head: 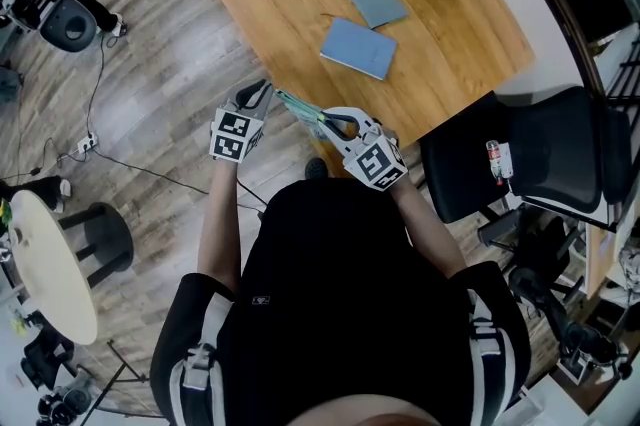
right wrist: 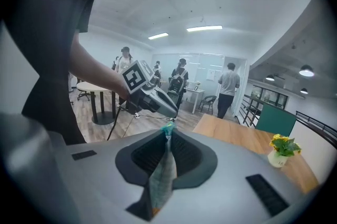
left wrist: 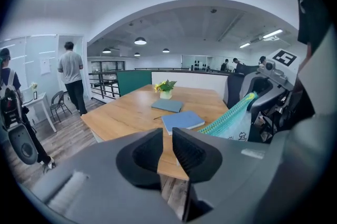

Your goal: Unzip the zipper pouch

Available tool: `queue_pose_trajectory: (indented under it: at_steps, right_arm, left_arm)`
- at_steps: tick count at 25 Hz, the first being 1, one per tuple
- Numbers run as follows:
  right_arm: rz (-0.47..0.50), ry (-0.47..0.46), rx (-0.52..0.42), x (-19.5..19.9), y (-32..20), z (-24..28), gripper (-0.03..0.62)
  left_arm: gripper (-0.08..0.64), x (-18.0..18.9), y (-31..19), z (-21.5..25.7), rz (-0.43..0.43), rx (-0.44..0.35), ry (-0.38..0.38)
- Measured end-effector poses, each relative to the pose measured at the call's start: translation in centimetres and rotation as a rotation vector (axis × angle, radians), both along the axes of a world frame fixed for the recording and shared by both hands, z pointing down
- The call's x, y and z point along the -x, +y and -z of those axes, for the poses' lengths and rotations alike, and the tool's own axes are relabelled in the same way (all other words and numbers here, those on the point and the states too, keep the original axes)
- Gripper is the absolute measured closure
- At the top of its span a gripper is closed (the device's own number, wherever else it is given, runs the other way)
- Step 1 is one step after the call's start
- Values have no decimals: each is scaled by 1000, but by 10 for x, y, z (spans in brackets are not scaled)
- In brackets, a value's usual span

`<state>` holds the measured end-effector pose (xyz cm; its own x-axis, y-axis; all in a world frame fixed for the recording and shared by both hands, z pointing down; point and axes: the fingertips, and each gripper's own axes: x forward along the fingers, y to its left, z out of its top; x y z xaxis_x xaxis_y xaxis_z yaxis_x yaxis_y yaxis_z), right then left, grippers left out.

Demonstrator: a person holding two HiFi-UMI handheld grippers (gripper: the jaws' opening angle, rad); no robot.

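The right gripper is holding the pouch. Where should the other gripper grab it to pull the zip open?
Probably the zipper edge at the free end, coming from the left. The right gripper pinches one end, so the pouch sticks out toward the open, empty left gripper with its zipper edge uppermost. The pull tab itself I can't make out.

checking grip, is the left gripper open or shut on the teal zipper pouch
Open: the left gripper shows a gap between its black jaws, nothing in it. The teal zipper pouch sits apart, clamped in the right gripper.
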<state>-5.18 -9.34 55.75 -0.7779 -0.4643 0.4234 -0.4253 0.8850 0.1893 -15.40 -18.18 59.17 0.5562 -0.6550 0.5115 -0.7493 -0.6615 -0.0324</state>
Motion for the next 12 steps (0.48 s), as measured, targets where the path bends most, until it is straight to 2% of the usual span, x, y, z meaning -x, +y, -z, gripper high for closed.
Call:
queue_pose_trajectory:
  at_steps: [3, 12]
  right_arm:
    - [-4, -29, 17, -1, 0, 0, 552]
    - [-42, -42, 29, -16, -8, -2, 552]
  left_arm:
    - [499, -1, 6, 10, 2, -26, 49]
    - [512, -1, 22, 25, 18, -77, 100]
